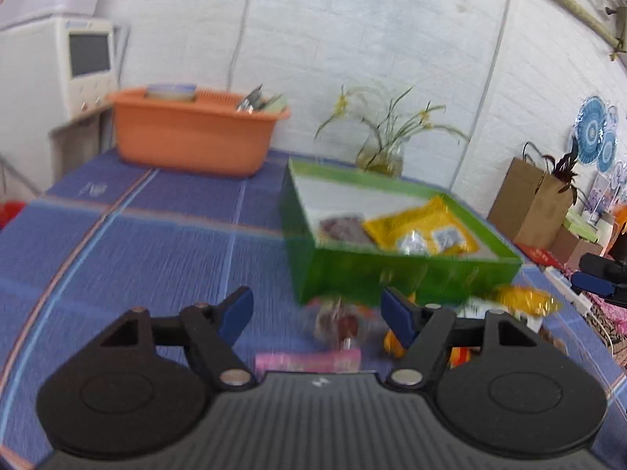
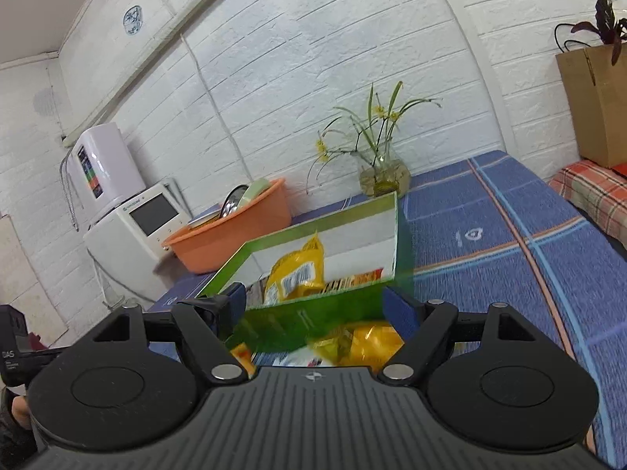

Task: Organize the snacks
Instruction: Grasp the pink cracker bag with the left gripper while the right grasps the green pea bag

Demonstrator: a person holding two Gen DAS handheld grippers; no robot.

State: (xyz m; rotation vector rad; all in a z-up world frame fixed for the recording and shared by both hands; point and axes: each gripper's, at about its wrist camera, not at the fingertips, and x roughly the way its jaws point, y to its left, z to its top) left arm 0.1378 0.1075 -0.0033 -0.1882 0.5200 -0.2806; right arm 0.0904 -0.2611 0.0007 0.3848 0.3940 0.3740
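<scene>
While both grippers gape empty | left gripper [image 1: 316, 315] before blurred snacks [image 1: 337, 325] | right gripper [image 2: 313, 307] facing green box [image 2: 313, 313]

We see a green box [image 1: 392, 270] open-topped on the blue checked cloth, pale inside. In it lie a yellow packet [image 1: 423, 227] with a white label and, at its 9 o'clock, a dark reddish packet [image 1: 343, 229] — both flat on the floor. Loose snacks sit outside, at the box's 6 o'clock: a pink bar [image 1: 307, 361], a blurred clear wrapper [image 1: 339, 323] and a yellow pouch [image 1: 525, 300].
</scene>
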